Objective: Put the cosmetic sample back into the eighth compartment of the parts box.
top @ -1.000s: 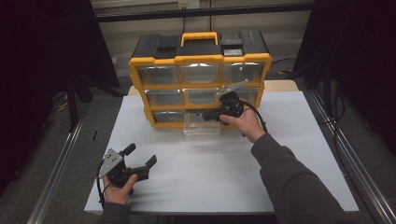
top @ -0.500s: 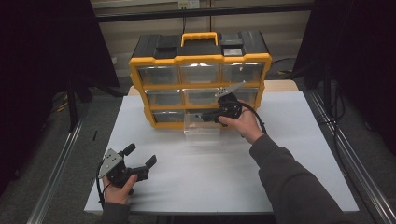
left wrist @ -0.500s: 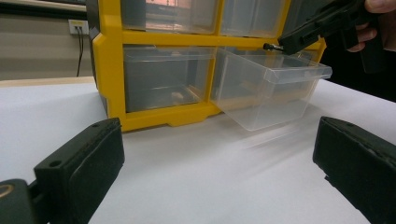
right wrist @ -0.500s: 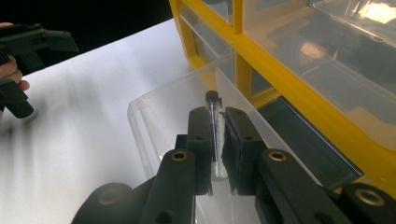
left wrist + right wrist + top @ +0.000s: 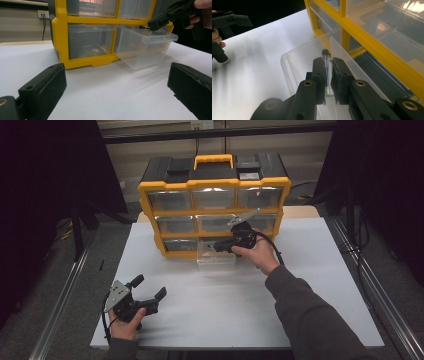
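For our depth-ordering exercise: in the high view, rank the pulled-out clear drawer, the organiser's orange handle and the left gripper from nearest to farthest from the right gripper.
1. Clear drawer, directly beneath the right gripper.
2. Orange handle, atop the organiser, behind.
3. Left gripper, at the near-left table edge.

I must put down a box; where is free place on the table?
The table is bare right of the right gripper, and between the left gripper and the open drawer. It is crowded at the organizer front.

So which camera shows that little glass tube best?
The right gripper view: the tube sits clamped between the right gripper's jaws over the open drawer. The left gripper view shows just its tip; the high view doesn't resolve it.
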### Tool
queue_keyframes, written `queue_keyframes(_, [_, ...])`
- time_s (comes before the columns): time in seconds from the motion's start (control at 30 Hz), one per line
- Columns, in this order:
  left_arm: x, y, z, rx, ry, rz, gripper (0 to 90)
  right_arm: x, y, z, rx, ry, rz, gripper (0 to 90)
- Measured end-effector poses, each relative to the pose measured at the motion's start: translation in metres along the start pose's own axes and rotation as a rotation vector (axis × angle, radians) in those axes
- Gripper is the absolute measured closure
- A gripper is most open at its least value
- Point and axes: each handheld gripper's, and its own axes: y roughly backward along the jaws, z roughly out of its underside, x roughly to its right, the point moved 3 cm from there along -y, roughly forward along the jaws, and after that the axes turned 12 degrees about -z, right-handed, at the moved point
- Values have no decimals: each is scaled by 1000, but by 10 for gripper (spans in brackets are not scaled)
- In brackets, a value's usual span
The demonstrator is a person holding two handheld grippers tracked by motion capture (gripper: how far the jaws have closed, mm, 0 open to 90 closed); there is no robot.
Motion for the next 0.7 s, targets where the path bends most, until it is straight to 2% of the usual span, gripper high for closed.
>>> queue_keyframes(0.13, [0,1,0,-2,-1,3,21,1,0,0,8,-6,-4,788])
queue_keyframes(0.17, [1,0,0,7,18,0,21,2,1,1,8,-7,3,750])
queue_keyframes(0.2, [1,0,0,9,18,1,21,2,1,0,11,-6,6,735])
queue_keyframes(0.27, [0,1,1,0,12,-2,21,1,2,0,22,-3,4,659])
queue_keyframes(0.3, [-1,1,1,-4,-4,-1,21,0,2,0,25,-5,7,637])
queue_keyframes(0.37, [-1,1,1,-5,-5,-1,21,-2,4,1,27,3,13,585])
queue_keyframes(0.4, [1,0,0,8,20,-2,21,-4,5,1,37,7,20,532])
queue_keyframes(0.5, [0,1,0,-5,-13,0,21,-9,11,4,83,9,29,459])
queue_keyframes(0.63, [0,0,0,-5,-13,0,21,-13,23,8,126,1,57,318])
queue_keyframes(0.7, [0,1,1,-6,-15,0,21,-16,31,12,164,-1,75,266])
